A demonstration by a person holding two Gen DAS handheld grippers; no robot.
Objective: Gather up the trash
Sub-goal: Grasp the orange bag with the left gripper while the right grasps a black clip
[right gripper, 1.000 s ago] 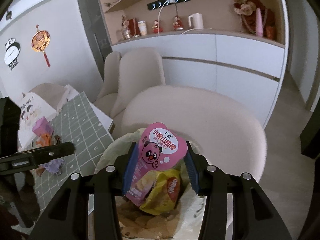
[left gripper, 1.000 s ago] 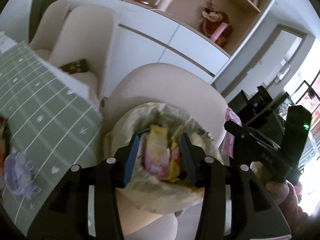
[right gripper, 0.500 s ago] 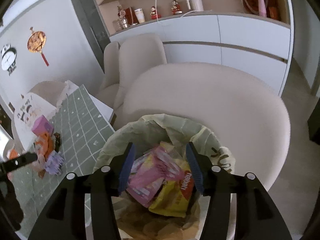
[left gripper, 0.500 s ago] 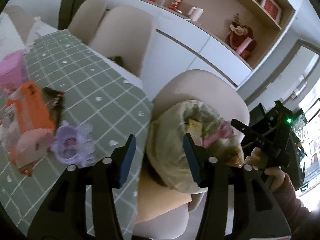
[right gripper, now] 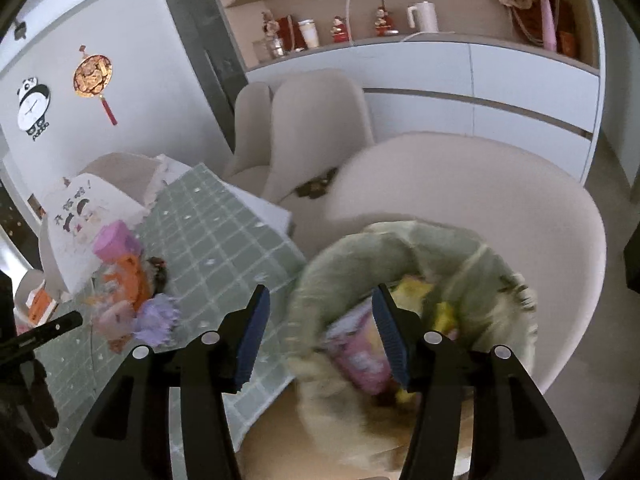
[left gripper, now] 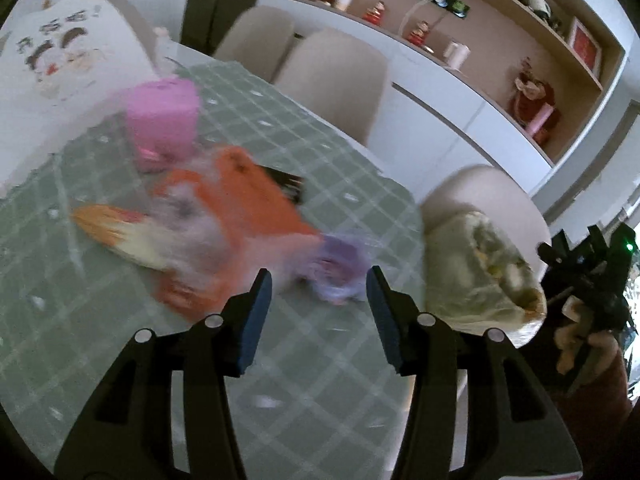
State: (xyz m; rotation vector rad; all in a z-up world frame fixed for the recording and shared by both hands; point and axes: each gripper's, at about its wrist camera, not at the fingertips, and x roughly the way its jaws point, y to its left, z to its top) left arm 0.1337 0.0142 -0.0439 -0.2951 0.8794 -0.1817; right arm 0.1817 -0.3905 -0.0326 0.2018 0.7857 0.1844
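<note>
A pale green trash bag (right gripper: 404, 280) sits open on a beige chair (right gripper: 500, 208), with pink and yellow wrappers (right gripper: 360, 356) inside. It also shows in the left wrist view (left gripper: 476, 276). My right gripper (right gripper: 318, 332) is open and empty over the bag's left rim. My left gripper (left gripper: 318, 316) is open and empty above the green checked tablecloth (left gripper: 320, 380), just before a crumpled purple wrapper (left gripper: 340, 268). An orange package (left gripper: 248, 208), a pink box (left gripper: 164, 120) and a dark wrapper (left gripper: 288, 184) lie behind it, blurred.
A white printed bag (left gripper: 68, 60) stands at the table's far left. Two more beige chairs (right gripper: 316, 120) stand behind the table, one with a dark wrapper (right gripper: 316, 188) on its seat. A white sideboard (right gripper: 480, 80) with ornaments runs along the wall.
My left gripper swung left from the bag to over the table trash. My right gripper let the pink wrapper drop into the bag and shifted left.
</note>
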